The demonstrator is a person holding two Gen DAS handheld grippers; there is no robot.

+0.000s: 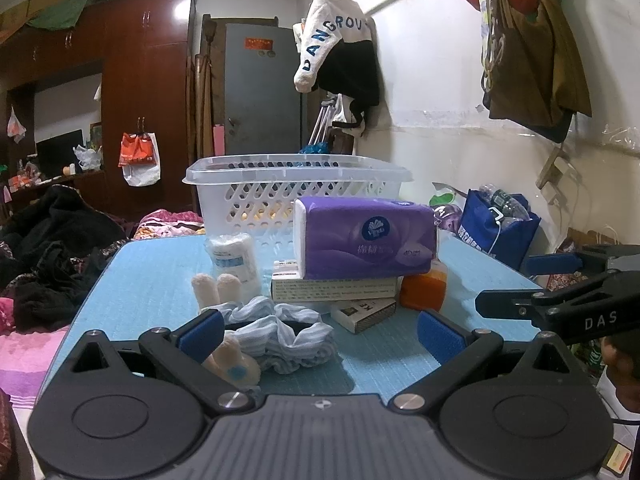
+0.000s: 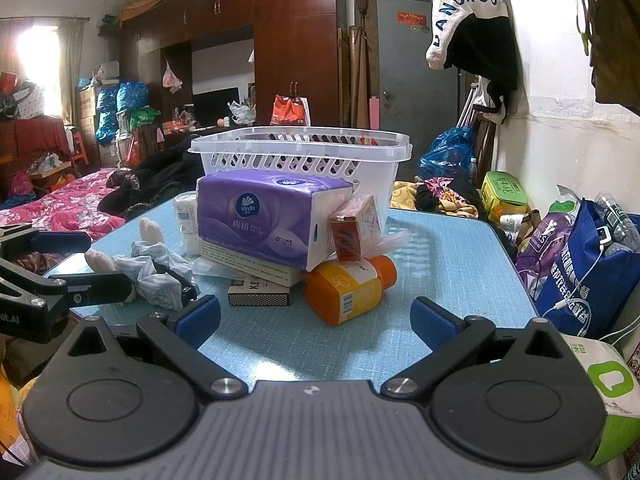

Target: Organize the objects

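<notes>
Purple tissue pack (image 2: 268, 216), printed "Vinda", at the middle of the blue worktop (image 2: 452, 264), topping a heap: laid across a pale flat box (image 2: 256, 270) with fine print too small to read, likely just dumped together for sorting. Directly at 12 o'clock behind it, a white slotted basket (image 2: 304, 152), open-topped, probably the intended destination. At 3 o'clock of the pack, a small red carton (image 2: 352, 226) leaning on its end, propped over an orange bottle (image 2: 348, 288) lying on its side with a barcode label. At 6 o'clock, a matchbox-like box (image 2: 258, 294) lettered "KE", partly tucked beneath the flat box. At 9 o'clock, a wrapped white gauze roll (image 1: 234, 258) standing upright; nearer, at 7 o'clock, crumpled blue-striped socks (image 1: 276, 336) with cream toes.

Left gripper (image 1: 320, 332) low over the near worktop edge, jaws spread wide, bracketing the socks without touching them; seemingly lined up for a first pick. Right gripper (image 2: 316, 316) alongside, jaws likewise spread and holding nothing, aimed at the orange bottle.

On the far wall, a hanging white garment (image 2: 466, 8) lettered "ANGROU".
</notes>
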